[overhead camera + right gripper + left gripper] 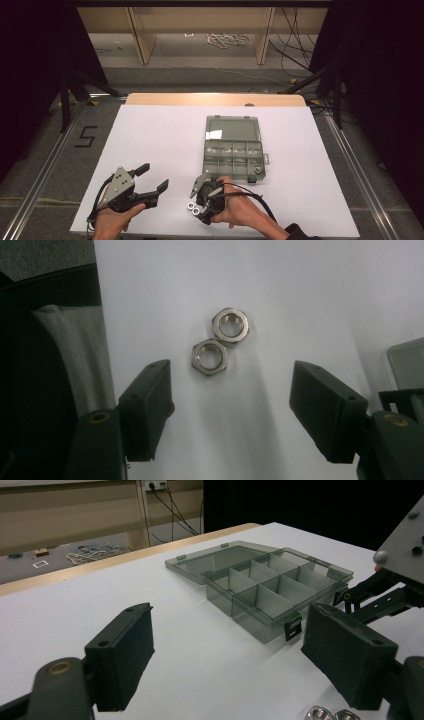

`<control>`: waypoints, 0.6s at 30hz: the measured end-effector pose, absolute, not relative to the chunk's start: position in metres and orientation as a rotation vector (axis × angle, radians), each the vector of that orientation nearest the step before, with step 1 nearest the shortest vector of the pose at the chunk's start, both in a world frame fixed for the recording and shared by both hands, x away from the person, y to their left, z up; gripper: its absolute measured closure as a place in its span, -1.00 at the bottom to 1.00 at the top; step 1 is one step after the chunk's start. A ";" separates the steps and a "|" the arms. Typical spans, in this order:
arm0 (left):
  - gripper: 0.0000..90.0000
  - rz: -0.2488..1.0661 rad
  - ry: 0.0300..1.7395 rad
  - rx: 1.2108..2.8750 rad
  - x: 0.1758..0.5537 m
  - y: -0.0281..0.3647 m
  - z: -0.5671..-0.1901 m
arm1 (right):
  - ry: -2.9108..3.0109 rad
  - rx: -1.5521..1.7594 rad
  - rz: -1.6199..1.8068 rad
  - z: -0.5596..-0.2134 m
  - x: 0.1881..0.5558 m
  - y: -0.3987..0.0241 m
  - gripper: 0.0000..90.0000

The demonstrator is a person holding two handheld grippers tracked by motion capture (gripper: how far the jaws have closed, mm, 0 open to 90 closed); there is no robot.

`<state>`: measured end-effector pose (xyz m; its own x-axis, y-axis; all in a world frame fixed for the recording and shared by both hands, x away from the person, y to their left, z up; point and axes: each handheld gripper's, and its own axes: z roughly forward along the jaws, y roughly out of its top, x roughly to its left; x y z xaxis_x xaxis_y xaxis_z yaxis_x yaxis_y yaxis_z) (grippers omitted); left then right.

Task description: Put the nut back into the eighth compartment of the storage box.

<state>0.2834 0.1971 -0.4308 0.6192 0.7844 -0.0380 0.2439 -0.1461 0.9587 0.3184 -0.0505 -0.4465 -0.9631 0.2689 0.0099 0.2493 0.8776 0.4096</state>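
Steel hex nuts (220, 342) lie touching, just ahead of my right gripper (232, 390), jaws wide, empty; next, straddle one, pinch. Left gripper (225, 655) gapes idle.

A: What colours are the two nuts (220, 342)?
B: Shiny silver, plain metal, on a plain white tabletop (160, 145) with a pale wood edge.

A: And the compartment box (233, 147)?
B: Translucent smoky grey-green, with dark clasps.

A: The grippers?
B: The left gripper (152, 178) and right gripper (230, 400) are both matte black, brass-coloured pins at the jaws; a grey plate tops the left.
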 end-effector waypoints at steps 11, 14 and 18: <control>-0.57 0.585 0.863 1.688 0.284 0.197 -0.432 | 3.025 0.416 0.603 -0.457 0.317 -0.040 0.02; -0.57 0.584 0.862 1.692 0.284 0.197 -0.431 | 3.028 0.430 0.588 -0.459 0.317 -0.038 0.06; -0.57 0.589 0.869 1.689 0.284 0.198 -0.431 | 3.048 0.411 0.588 -0.461 0.317 -0.037 0.15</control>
